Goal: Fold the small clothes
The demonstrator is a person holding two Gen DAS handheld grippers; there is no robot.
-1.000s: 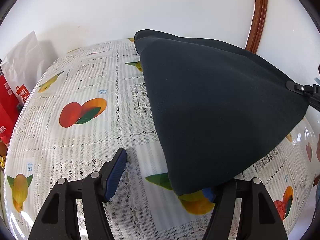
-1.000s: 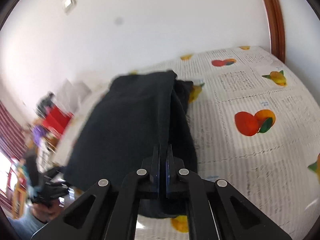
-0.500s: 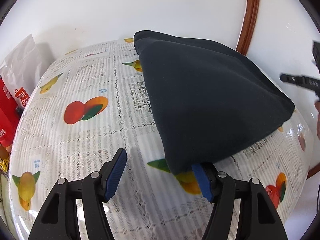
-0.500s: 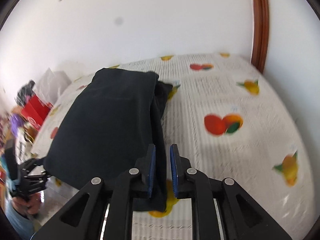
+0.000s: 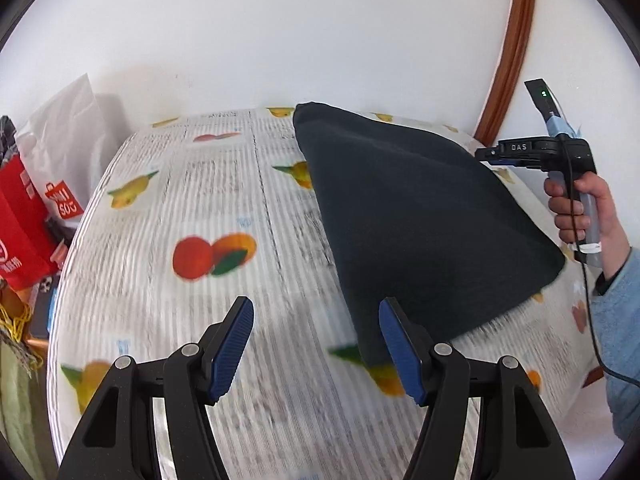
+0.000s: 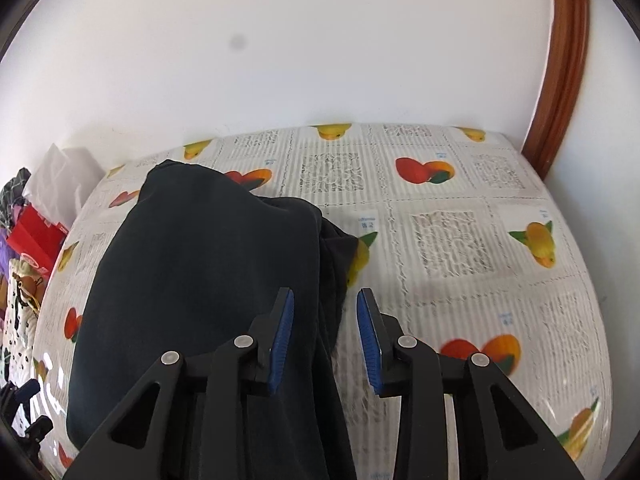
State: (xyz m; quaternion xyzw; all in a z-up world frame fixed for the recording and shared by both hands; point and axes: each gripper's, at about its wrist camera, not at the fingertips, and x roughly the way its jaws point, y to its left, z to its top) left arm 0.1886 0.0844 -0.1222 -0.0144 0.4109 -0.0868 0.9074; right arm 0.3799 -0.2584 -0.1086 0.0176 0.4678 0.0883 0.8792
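A dark navy garment [image 5: 420,216] lies folded on the fruit-print tablecloth [image 5: 208,208]. In the right wrist view the garment [image 6: 200,280] shows a second layer sticking out along its right edge. My left gripper [image 5: 316,344] is open and empty, just in front of the garment's near corner. My right gripper [image 6: 325,336] is open and empty above the garment's right edge. It also shows in the left wrist view [image 5: 486,154], held in a hand beyond the garment's far side.
A white wall runs behind the table. A brown wooden frame [image 6: 560,72] stands at the right. A white bag [image 5: 68,136] and red bags [image 5: 20,216] sit off the table's left side. Bare tablecloth [image 6: 460,248] lies right of the garment.
Both grippers have let go of the garment and opened. The garment has dropped flat onto the table. Both grippers have pulled back and up from it.
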